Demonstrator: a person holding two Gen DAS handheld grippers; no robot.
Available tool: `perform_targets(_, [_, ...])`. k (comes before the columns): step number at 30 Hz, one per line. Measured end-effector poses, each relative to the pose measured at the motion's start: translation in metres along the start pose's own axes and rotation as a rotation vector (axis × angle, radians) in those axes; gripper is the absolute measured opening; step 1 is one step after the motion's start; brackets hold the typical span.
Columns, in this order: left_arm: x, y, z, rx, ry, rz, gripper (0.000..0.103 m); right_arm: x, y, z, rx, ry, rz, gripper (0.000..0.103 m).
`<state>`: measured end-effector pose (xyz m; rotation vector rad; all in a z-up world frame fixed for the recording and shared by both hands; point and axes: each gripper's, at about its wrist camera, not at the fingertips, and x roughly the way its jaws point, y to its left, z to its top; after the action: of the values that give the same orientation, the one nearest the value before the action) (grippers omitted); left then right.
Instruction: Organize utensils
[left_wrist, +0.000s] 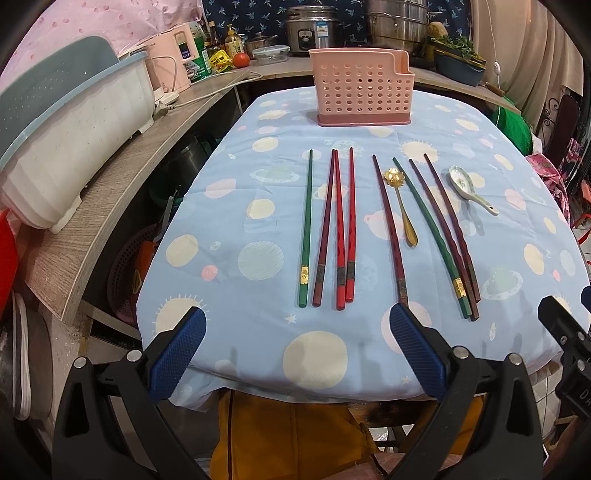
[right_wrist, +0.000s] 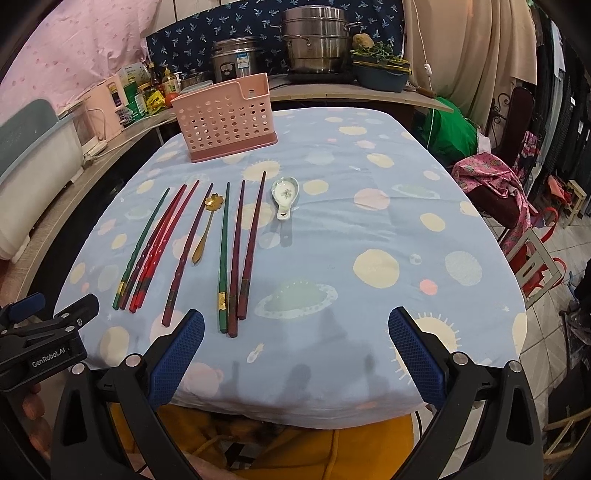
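Note:
Several chopsticks lie side by side on the blue tablecloth (left_wrist: 258, 325): a green one (left_wrist: 306, 229) at the left, red and maroon ones (left_wrist: 341, 229) beside it, and more to the right (left_wrist: 439, 236). A gold spoon (left_wrist: 400, 203) and a white ceramic spoon (left_wrist: 469, 188) lie among them. A pink perforated utensil holder (left_wrist: 360, 92) stands upright behind them, empty as far as I can see. My left gripper (left_wrist: 297, 332) is open and empty above the table's near edge. My right gripper (right_wrist: 295, 336) is open and empty, right of the chopsticks (right_wrist: 236, 254).
A wooden counter (left_wrist: 122, 177) runs along the left with a white dish rack (left_wrist: 66, 125), bottles and a power strip. Metal pots (right_wrist: 317, 40) stand on the back counter. Chairs and pink cloth (right_wrist: 495, 181) are to the right of the table.

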<state>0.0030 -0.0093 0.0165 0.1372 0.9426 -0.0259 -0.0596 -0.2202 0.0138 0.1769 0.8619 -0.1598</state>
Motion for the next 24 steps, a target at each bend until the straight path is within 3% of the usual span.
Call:
perform_targets(9, [0.021, 0.014, 0.001, -0.072, 0.063, -0.052, 0.095, 0.013, -0.001, 0.017, -0.018, 0.005, -0.012, 0.096])
perform_targets(15, [0.049, 0.031, 0.008, -0.108, 0.104, -0.041, 0.094, 0.028, -0.003, 0.02, 0.008, 0.026, -0.011, 0.096])
perform_targets(24, [0.089, 0.038, 0.012, -0.127, 0.181, -0.074, 0.08, 0.046, -0.002, 0.03, 0.011, 0.041, -0.04, 0.096])
